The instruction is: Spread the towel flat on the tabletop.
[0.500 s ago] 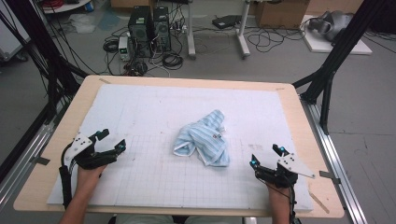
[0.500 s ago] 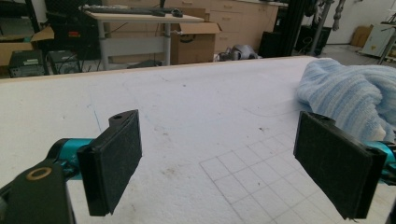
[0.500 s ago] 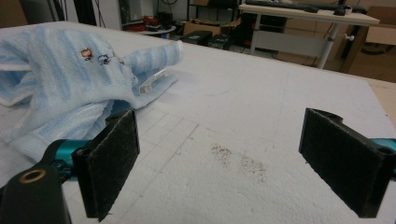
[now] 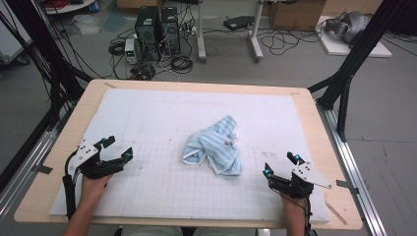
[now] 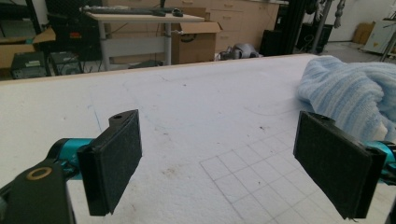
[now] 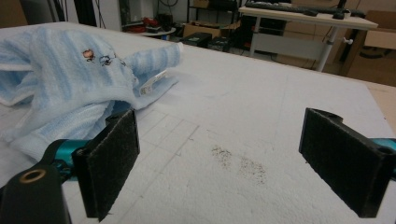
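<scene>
Hovering low over white mat: L gripper & R gripper, both jaws apart, empty; crumpled blue garment between them, untouched.

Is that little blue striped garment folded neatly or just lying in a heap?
In a heap. The blue striped garment lies crumpled mid-table on the white mat, its folds bunched and a sleeve sticking out, untouched.

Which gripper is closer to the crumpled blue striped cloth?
Right. The right gripper sits just off the cloth's lower right edge; the left gripper is farther away on its other side. Both are open and touch nothing.
</scene>
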`<state>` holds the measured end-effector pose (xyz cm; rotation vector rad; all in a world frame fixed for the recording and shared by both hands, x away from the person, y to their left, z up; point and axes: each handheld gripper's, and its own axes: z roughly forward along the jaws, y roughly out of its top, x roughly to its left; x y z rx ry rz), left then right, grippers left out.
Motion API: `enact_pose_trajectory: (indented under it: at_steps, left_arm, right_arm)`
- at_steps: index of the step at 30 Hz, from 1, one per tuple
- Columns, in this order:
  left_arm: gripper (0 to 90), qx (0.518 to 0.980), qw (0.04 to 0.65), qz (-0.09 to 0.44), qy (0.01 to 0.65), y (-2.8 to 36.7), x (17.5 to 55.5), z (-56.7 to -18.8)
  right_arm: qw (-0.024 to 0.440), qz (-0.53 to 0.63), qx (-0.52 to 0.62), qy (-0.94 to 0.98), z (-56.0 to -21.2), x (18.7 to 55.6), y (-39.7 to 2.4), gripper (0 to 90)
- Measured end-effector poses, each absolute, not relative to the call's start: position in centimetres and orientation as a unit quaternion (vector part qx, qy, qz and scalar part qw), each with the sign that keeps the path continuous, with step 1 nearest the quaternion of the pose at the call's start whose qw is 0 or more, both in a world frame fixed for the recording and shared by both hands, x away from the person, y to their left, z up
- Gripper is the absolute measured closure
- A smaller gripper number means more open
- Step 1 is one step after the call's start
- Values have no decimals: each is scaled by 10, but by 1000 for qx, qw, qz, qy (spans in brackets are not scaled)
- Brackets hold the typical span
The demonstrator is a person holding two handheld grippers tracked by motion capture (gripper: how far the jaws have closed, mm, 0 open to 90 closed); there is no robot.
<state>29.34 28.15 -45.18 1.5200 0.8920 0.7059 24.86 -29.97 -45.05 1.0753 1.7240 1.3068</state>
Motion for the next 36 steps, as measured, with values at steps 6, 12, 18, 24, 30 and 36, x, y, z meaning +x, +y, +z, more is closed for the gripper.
enact_pose_trajectory:
  at_steps: [6, 12, 18, 24, 30, 36]
  left_arm:
    - [159, 648, 583, 305, 384, 282, 293, -452]
    - [162, 646, 583, 302, 389, 282, 294, -452]
    - [162, 649, 581, 305, 385, 281, 293, -452]
    - [162, 649, 581, 303, 386, 282, 293, -452]
    - [163, 649, 582, 302, 386, 282, 293, -452]
    - [164, 648, 582, 303, 387, 282, 293, -452]
  right_arm:
    - [361, 501, 421, 665, -450, 248, -299, 116]
    - [315, 524, 437, 660, -443, 254, -287, 116]
    - [275, 525, 404, 697, -427, 269, -249, 117]
    - [249, 483, 368, 755, -411, 305, -195, 160]
    - [230, 428, 359, 797, -410, 337, -162, 204]
    - [225, 410, 351, 811, -410, 346, -152, 271]
